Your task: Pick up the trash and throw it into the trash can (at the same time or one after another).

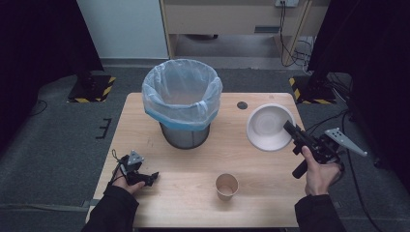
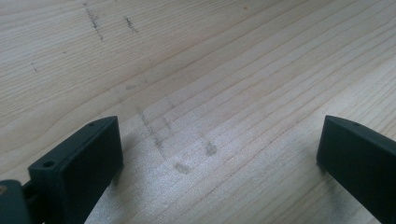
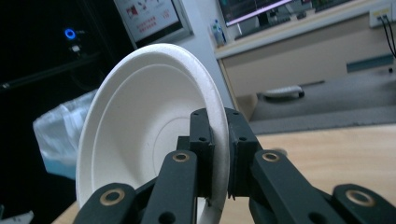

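While right tongs (image 3: 218,154) pinch it, one white bowl (image 1: 267,126); one cup (image 1: 226,186), one lined bin (image 1: 182,101); left tongs (image 2: 219,158) spread.

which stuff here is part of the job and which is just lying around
Likely in the job:
white bowl, clamped by the right gripper
lined bin
paper cup
left gripper, open over the table

Just about:
cables
floor stands

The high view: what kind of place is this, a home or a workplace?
Probably a lab or office set up for recording: a wooden table on grey carpet, hazard-striped stand bases, dark curtains, and a desk with monitors behind.
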